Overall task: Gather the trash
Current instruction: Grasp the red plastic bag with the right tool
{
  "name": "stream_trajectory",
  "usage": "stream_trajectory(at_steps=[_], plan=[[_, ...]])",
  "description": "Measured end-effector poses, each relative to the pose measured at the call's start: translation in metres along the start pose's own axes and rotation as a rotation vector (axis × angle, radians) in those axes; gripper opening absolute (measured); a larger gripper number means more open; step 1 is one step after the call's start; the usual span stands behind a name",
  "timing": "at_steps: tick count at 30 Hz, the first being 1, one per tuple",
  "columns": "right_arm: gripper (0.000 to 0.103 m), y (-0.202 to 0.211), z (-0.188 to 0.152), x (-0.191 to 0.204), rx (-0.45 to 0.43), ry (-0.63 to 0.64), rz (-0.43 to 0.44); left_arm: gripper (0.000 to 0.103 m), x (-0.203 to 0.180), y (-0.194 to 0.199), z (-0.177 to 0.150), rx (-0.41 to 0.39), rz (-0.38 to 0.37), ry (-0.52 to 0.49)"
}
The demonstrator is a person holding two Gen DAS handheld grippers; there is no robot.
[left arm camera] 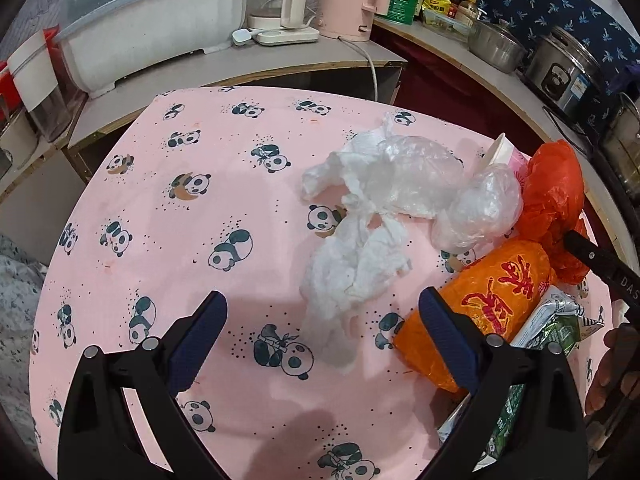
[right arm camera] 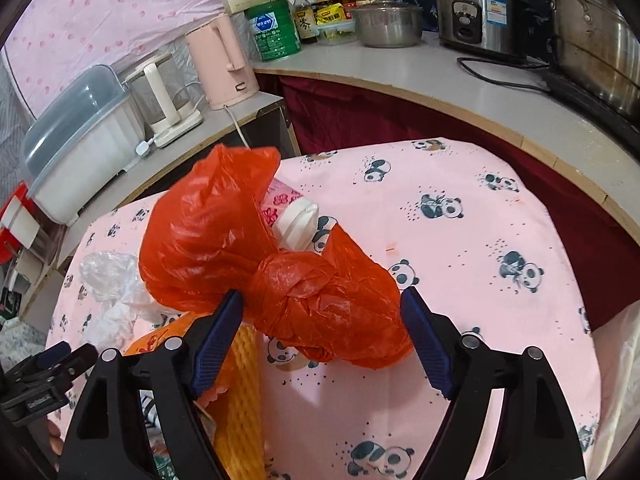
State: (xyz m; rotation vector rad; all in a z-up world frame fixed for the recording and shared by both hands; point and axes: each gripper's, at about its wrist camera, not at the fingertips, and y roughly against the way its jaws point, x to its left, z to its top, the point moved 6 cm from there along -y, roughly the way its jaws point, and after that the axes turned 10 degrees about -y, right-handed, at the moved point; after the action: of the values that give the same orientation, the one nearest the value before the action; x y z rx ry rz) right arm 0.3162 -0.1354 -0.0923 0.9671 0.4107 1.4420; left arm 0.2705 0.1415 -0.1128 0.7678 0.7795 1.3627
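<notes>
1. The table [left arm camera: 168, 208] wears a pink cloth printed with pandas, and the trash lies bunched along its right edge as the left wrist view shows it.
2. The left gripper [left arm camera: 324, 312] hangs over the near part of the table with its jaws spread wide and nothing between them; the crumpled white tissue [left arm camera: 356, 264] lies just ahead of its blue pads.
3. Touching the tissue on the far side is a clear plastic bag [left arm camera: 416, 176], balled up loosely.
4. An orange wrapper with red characters [left arm camera: 496, 296] lies just beside the left gripper's right finger, with a green-and-silver packet [left arm camera: 552, 320] against it at the right edge.
5. The right gripper [right arm camera: 322, 308] has its jaws released and wide; the knotted red plastic bag [right arm camera: 280, 256] sits between its fingers, and the pads do not press on it.
6. A white bottle cap [right arm camera: 298, 220] pokes out beside the red bag, toward the far edge.
7. A yellow foam net [right arm camera: 240, 400] lies under the right gripper's left finger.
8. Beyond the table, a pink kettle [right arm camera: 224, 60] stands on the counter.
</notes>
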Motion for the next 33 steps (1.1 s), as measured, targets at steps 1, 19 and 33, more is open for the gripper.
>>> stream_trajectory(at_steps=[1, 19, 33], plan=[[0.076, -0.002, -0.001, 0.001, 0.001, 0.003, 0.002, 0.092, 0.002, -0.001, -0.001, 0.002, 0.001, 0.005], [0.038, 0.057, -0.029, -0.003, -0.062, -0.091, 0.114, 0.086, 0.016, 0.014, -0.02, -0.018, -0.016, 0.046], [0.038, 0.078, -0.036, -0.021, -0.077, -0.153, 0.113, 0.048, -0.006, -0.016, 0.002, 0.019, -0.005, 0.001]])
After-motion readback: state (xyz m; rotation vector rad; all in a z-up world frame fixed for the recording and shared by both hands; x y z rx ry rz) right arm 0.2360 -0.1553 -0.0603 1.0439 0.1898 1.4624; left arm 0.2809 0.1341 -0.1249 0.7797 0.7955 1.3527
